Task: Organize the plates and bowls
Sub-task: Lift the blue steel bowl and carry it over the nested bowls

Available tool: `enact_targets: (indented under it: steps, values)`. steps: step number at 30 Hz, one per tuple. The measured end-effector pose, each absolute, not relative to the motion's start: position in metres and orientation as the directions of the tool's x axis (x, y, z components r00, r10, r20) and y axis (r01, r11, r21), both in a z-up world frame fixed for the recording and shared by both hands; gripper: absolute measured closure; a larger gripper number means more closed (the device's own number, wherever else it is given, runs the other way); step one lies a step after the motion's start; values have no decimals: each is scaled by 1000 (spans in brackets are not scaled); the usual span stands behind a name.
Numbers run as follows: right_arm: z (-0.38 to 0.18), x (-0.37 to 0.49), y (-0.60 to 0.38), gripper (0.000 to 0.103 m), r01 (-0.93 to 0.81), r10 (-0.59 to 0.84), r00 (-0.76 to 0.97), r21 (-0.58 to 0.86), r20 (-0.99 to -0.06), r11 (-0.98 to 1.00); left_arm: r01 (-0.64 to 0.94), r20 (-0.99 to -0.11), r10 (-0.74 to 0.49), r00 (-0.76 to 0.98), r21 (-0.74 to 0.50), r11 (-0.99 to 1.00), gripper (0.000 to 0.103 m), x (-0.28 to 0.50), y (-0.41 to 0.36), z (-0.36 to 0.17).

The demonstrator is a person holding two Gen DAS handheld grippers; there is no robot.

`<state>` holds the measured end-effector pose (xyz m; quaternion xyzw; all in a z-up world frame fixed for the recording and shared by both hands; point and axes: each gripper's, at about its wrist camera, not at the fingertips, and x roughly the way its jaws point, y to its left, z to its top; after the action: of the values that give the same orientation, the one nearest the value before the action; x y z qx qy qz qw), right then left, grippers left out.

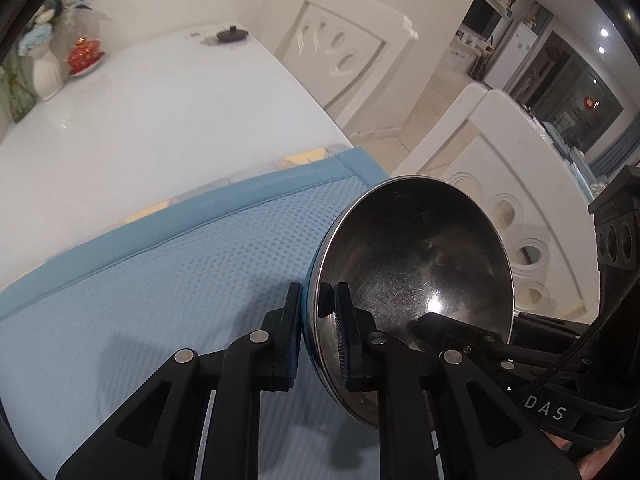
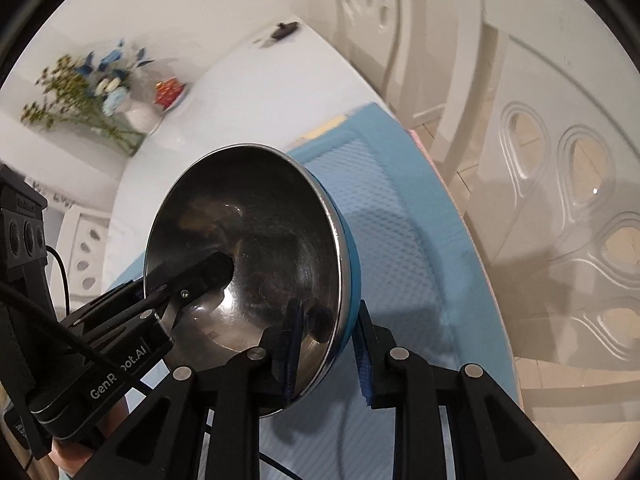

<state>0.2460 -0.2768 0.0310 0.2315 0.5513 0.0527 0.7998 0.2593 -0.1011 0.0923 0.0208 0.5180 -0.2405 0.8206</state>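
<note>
A steel bowl point(image 1: 416, 264) with a blue outer shell is held tilted above the light blue mat point(image 1: 168, 280). My left gripper point(image 1: 318, 300) is shut on its left rim, one finger inside and one outside. My right gripper point(image 2: 328, 320) straddles the bowl's point(image 2: 256, 240) opposite rim, one finger inside and one outside the blue shell; a small gap shows at the outer pad. The right gripper point(image 1: 448, 326) shows at the far rim in the left wrist view, and the left gripper point(image 2: 192, 276) shows at the far rim in the right wrist view.
The mat lies on a white table point(image 1: 140, 120). At the far end stand a vase of flowers point(image 2: 100, 92), a red item on a dish point(image 1: 84, 54) and a small black object point(image 1: 232, 35). White chairs point(image 1: 516, 200) stand along the table's right side.
</note>
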Motion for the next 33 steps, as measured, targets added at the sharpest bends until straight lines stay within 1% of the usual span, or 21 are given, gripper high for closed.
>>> enact_targets:
  steps: [10, 18, 22, 26, 33]
  values:
    - [88, 188, -231, 80, 100, 363, 423, 440, -831, 892, 397, -825, -358, 437, -180, 900, 91, 190, -59, 143]
    - [125, 126, -180, 79, 67, 375, 442, 447, -815, 892, 369, -807, -348, 476, -176, 913, 91, 135, -18, 163]
    - [129, 95, -160, 79, 54, 389, 433, 454, -813, 889, 356, -806, -344, 481, -179, 917, 90, 110, 1, 164]
    - [125, 71, -141, 79, 55, 387, 415, 448, -823, 892, 335, -822, -339, 457, -194, 922, 89, 91, 16, 153]
    - [114, 35, -126, 79, 68, 368, 396, 427, -841, 902, 328, -828, -364, 427, -233, 916, 89, 59, 33, 133]
